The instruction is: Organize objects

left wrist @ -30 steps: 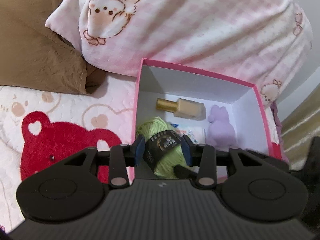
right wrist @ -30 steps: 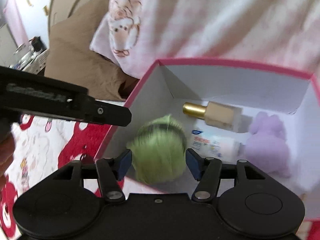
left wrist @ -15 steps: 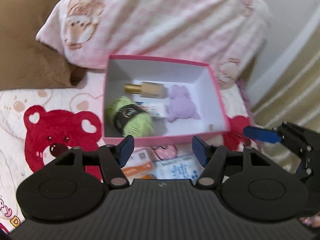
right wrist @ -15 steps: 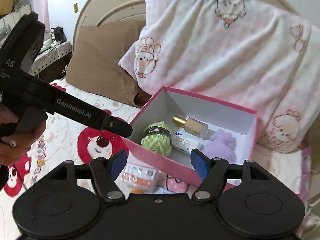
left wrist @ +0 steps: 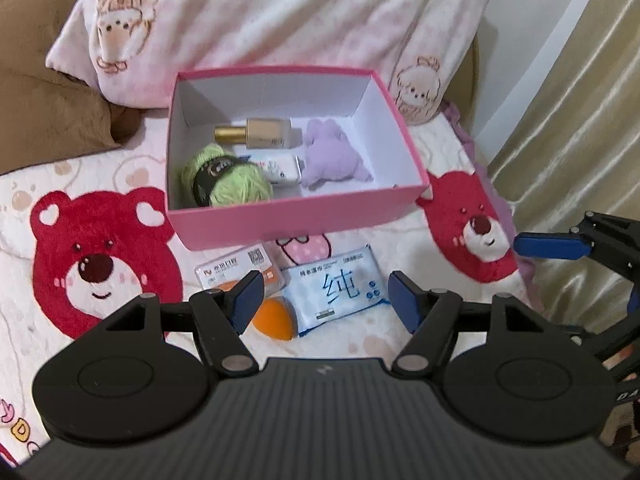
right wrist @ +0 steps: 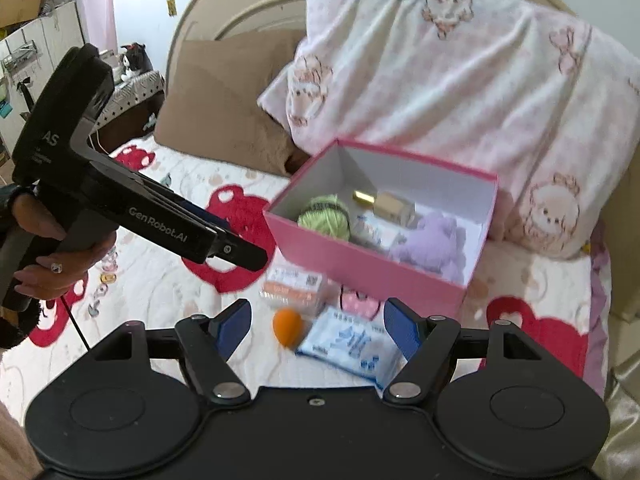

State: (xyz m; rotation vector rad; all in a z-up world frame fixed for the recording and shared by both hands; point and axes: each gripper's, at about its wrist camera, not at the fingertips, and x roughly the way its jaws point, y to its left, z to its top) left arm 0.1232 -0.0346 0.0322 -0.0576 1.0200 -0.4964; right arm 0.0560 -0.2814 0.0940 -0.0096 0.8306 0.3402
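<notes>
A pink box [left wrist: 296,216] sits open on a bed [left wrist: 132,160] covered with a white spread printed with red bears, its back edge against a pink-and-white pillow [left wrist: 280,12]. Inside lie a ball of green yarn [left wrist: 236,184] at the near left, a beige bottle with a gold cap [left wrist: 260,134] on its side toward the back, a small white tube [left wrist: 280,166] beside the yarn, and a lilac plush toy [left wrist: 332,156] at the right. In front of the box, on the spread, rest a clear case with an orange label [left wrist: 240,270], an orange egg-shaped sponge [left wrist: 276,318] and a blue pack of wipes [left wrist: 340,284], close together. The left hand-held gripper [left wrist: 323,300] hangs above these three, its jaws opening with nothing clamped between them. The right hand-held gripper [right wrist: 316,324], seen in its own wrist view, is likewise opening and empty above the sponge and wipes. In that view a hand [right wrist: 48,252] grips the handle of the left tool. A brown pillow [right wrist: 224,104] leans at the headboard.
</notes>
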